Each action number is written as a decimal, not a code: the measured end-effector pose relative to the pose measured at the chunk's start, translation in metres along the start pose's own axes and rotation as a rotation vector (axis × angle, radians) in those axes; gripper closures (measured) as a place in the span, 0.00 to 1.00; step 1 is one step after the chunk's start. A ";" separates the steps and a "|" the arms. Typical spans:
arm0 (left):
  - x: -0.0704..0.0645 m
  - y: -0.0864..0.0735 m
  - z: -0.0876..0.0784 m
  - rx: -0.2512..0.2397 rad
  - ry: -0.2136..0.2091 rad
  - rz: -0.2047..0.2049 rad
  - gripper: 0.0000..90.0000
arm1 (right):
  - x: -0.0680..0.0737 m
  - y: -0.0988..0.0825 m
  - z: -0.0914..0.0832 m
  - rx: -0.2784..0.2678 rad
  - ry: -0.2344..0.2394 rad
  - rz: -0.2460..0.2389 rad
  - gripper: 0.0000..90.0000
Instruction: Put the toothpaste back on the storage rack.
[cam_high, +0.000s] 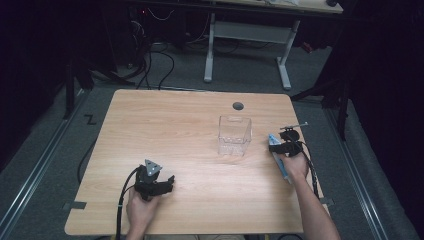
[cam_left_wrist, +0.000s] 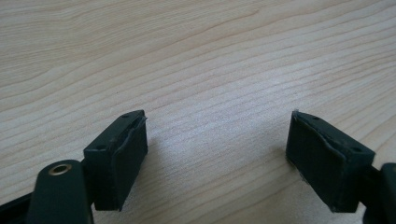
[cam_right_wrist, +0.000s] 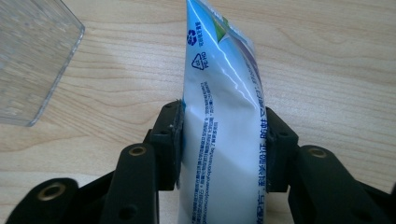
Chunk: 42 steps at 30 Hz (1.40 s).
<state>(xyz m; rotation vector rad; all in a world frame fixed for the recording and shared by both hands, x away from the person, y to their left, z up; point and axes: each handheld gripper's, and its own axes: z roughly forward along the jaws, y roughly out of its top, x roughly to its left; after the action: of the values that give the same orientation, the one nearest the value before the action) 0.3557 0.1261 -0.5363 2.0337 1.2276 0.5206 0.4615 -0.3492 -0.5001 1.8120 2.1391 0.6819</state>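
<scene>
A white and blue soft tube (cam_right_wrist: 219, 70) with printed text stands between the pads of my right gripper (cam_right_wrist: 224, 119), which press on it from both sides. In the high view that tube (cam_high: 280, 162) slants along the right hand at the table's right side, in the right gripper (cam_high: 287, 146). A clear plastic box (cam_high: 234, 135) stands upright just left of it, and its corner (cam_right_wrist: 28, 56) lies at the upper left of the right gripper view. My left gripper (cam_high: 167, 183) rests low at the front left, its jaws (cam_left_wrist: 217, 140) wide apart over bare wood.
The wooden table (cam_high: 175, 130) has a round cable hole (cam_high: 238, 106) near its far edge. Beyond the table stands another desk with white legs (cam_high: 208, 55), with cables on the floor. The right gripper's cable (cam_high: 314, 172) trails along the forearm.
</scene>
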 end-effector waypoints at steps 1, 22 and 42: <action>0.000 0.000 0.000 -0.001 0.000 0.000 0.23 | -0.001 0.000 0.000 0.001 0.009 0.004 0.65; 0.000 0.000 0.000 -0.001 0.000 -0.002 0.23 | 0.010 -0.002 -0.005 -0.007 -0.006 -0.064 0.78; 0.000 0.000 0.000 0.000 0.000 -0.001 0.23 | 0.014 -0.005 -0.036 -0.084 0.077 -0.106 0.80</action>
<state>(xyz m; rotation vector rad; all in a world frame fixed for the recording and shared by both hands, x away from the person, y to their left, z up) 0.3560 0.1261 -0.5362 2.0324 1.2289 0.5206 0.4378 -0.3428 -0.4703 1.6418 2.2019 0.8155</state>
